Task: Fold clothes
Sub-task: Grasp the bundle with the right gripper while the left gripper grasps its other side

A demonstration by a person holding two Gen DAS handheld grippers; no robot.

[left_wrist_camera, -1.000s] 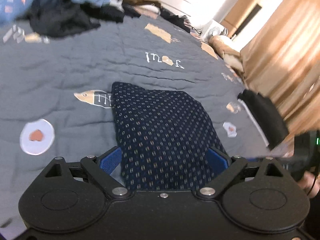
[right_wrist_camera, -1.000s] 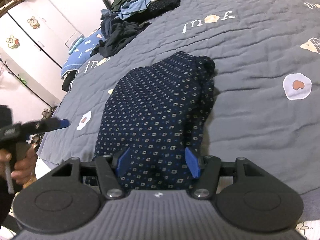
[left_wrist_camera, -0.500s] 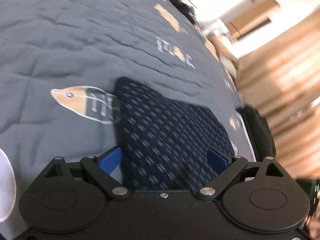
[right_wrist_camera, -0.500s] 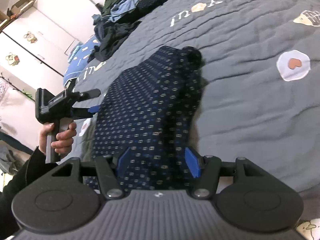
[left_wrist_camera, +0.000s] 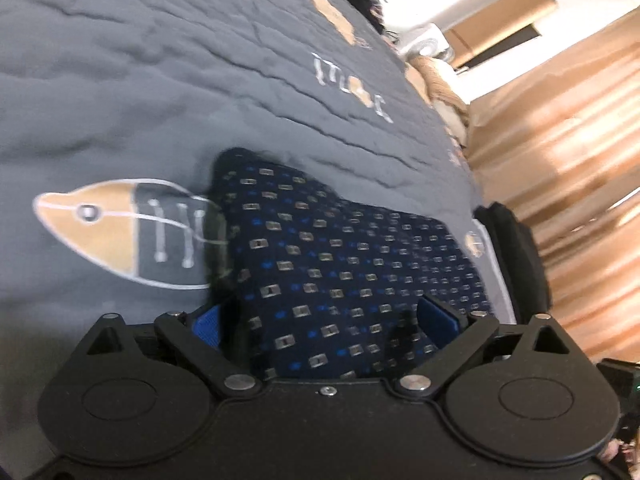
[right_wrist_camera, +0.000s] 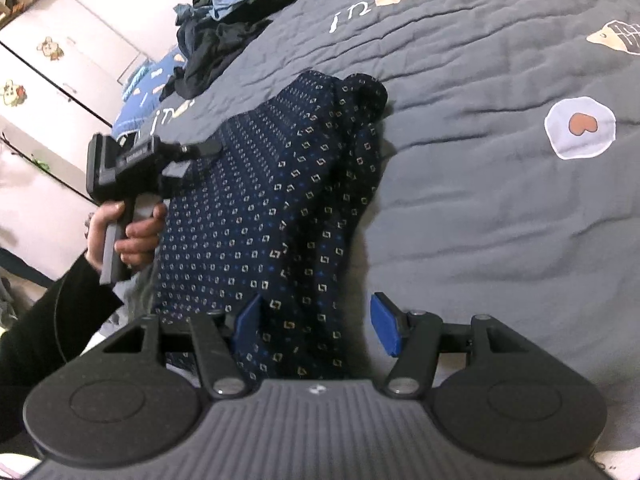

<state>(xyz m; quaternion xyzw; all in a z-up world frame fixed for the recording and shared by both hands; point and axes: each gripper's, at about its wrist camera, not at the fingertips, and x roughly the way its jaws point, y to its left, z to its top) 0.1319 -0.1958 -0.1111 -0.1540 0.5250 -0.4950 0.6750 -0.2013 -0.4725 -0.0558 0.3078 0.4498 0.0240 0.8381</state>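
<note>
- Grey quilted bedcover (right_wrist_camera: 500, 220) carried everything.
- One heap of unfolded clothes (right_wrist_camera: 236, 12) waited at its far edge, so much folding was left.
- One navy dotted garment (right_wrist_camera: 272, 208) lay partly folded near the front.
- Two grippers: left gripper (left_wrist_camera: 324, 320) and right gripper (right_wrist_camera: 316, 328) stood spread over its hem, pinching nothing.

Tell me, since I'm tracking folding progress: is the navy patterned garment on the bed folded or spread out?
Partly folded. The navy patterned garment lies on the grey quilt as a narrow strip, one long side doubled over and bunched.
</note>
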